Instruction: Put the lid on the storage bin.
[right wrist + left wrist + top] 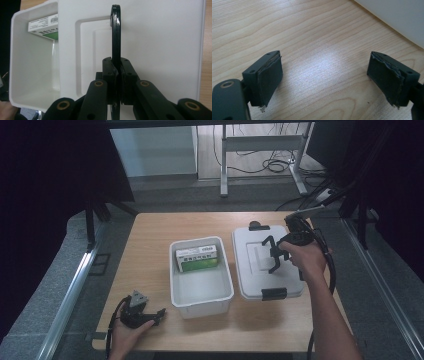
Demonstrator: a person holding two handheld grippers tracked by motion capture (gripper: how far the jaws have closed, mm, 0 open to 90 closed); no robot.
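A white open bin [202, 301] stands mid-table with a green and white box [198, 257] inside at its far end. Just to its right lies the bin's white lid [250, 265], with black latches at its far and near ends. My right gripper [274, 256] is over the lid, shut on its thin black handle [115, 32], which stands on edge between the jaws [116, 72]. The right gripper view also takes in the lid [160, 45], the bin [30, 65] and the box [45, 26]. My left gripper [156, 315] rests open near the table's front left, [324, 77] nothing between its pads.
The wooden table [150, 245] has bare room left of the bin. The bin's white wall [397, 17] shows at the upper right of the left gripper view. Beyond the table's far edge are a desk frame [260, 142] and floor cables.
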